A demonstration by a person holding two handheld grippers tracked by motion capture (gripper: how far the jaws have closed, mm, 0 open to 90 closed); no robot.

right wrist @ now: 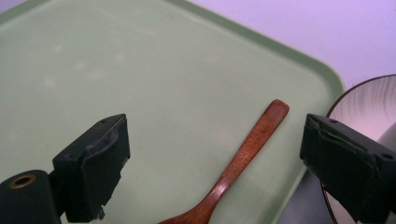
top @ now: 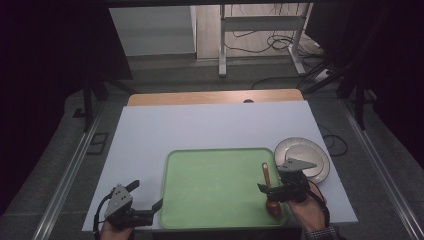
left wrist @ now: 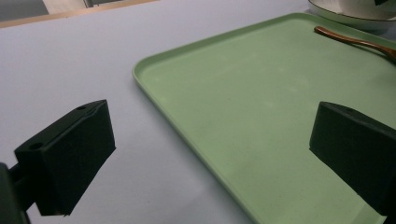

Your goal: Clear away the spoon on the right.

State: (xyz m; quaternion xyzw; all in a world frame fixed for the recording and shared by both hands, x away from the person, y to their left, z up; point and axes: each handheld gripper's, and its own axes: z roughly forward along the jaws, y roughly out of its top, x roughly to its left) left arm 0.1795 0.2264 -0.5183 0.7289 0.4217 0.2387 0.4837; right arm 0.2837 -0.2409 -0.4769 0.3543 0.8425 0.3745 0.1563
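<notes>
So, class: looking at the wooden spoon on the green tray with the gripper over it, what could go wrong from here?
1. The right gripper is open astride the wooden spoon, whose handle is thin; closing off-centre could skid it across the green tray.
2. The white plate sits right beside the tray's corner; a sideways swing of that gripper could knock it.

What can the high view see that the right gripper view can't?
High view alone: the whole white table, the left tongs near the tray's left edge, the person's hands, and the floor with cables beyond.

Right gripper view alone: a close look along the right tongs, jaws standing open on either side of the spoon's handle, not touching it.

Both: the green tray, the wooden spoon lying on it, and the white plate beside the tray.
</notes>
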